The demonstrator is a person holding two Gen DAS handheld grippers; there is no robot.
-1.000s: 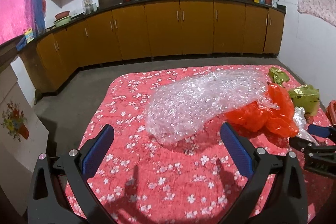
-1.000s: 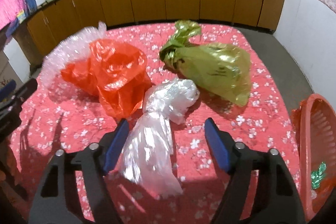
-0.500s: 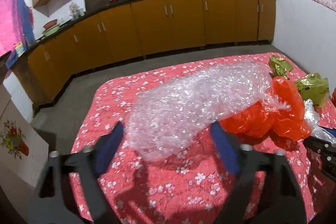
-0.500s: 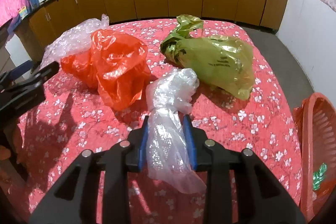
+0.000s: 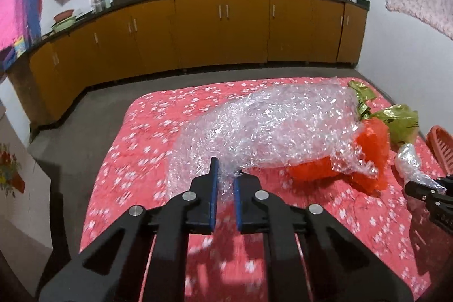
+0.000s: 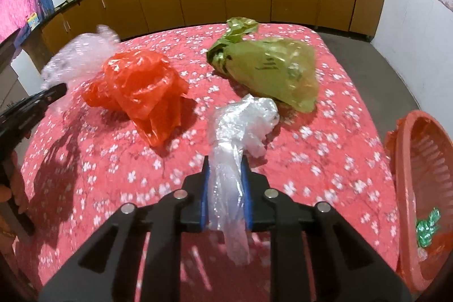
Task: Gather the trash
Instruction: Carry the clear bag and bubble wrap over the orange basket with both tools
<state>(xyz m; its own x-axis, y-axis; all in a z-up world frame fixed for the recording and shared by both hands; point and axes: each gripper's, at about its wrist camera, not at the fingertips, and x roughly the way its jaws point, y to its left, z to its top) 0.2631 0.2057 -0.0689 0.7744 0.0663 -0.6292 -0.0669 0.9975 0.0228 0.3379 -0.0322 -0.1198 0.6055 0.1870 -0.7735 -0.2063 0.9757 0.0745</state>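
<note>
My left gripper is shut on the near end of a big sheet of bubble wrap that lies across the red flowered cloth. My right gripper is shut on a clear plastic bag, whose tail hangs down between the fingers. An orange plastic bag lies left of it and a green plastic bag lies behind it. The bubble wrap also shows in the right wrist view, at the far left. The orange bag sits partly under the bubble wrap.
An orange plastic basket stands at the right edge of the cloth, with a green scrap inside. Brown kitchen cabinets line the far wall. Bare grey floor runs between the cloth and the cabinets.
Both grippers have closed: the left on the bubble wrap's near end, the right on the clear bag. The left gripper moved forward to the wrap, which now looks bunched up.
</note>
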